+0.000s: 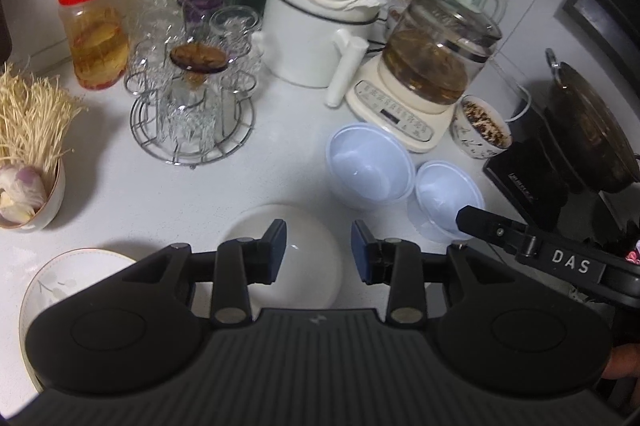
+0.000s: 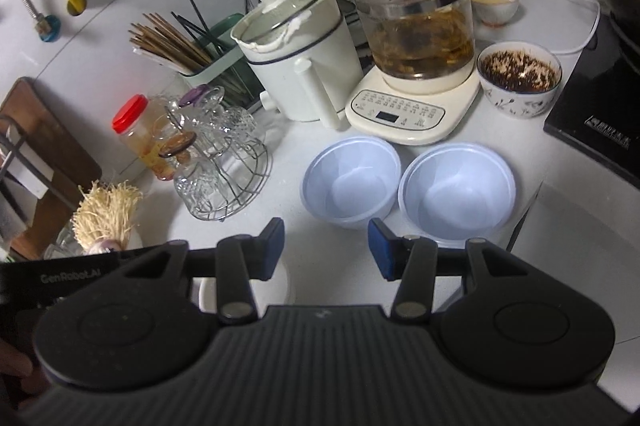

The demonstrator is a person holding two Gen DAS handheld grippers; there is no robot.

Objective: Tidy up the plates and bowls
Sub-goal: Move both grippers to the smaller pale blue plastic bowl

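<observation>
Two pale blue bowls stand side by side on the white counter, one on the left (image 2: 352, 178) and one on the right (image 2: 456, 186); both also show in the left wrist view, the left bowl (image 1: 370, 166) and the right bowl (image 1: 444, 202). A plain white dish (image 1: 312, 266) lies just under my left gripper (image 1: 319, 246), which is open with nothing between its blue pads. A flower-patterned plate (image 1: 68, 282) lies at the lower left. My right gripper (image 2: 327, 246) is open and hovers just short of the blue bowls. One right fingertip (image 1: 480, 222) reaches over the right bowl's rim.
Behind the bowls stand a glass kettle on a cream base (image 2: 412, 106), a white pot (image 2: 296, 58) and a patterned bowl of dark bits (image 2: 520, 78). A wire rack of glasses (image 1: 192, 118), a red-lidded jar (image 1: 94, 26) and a bowl of enoki and garlic (image 1: 28, 186) are left. An induction hob with a pan (image 1: 580, 146) is right.
</observation>
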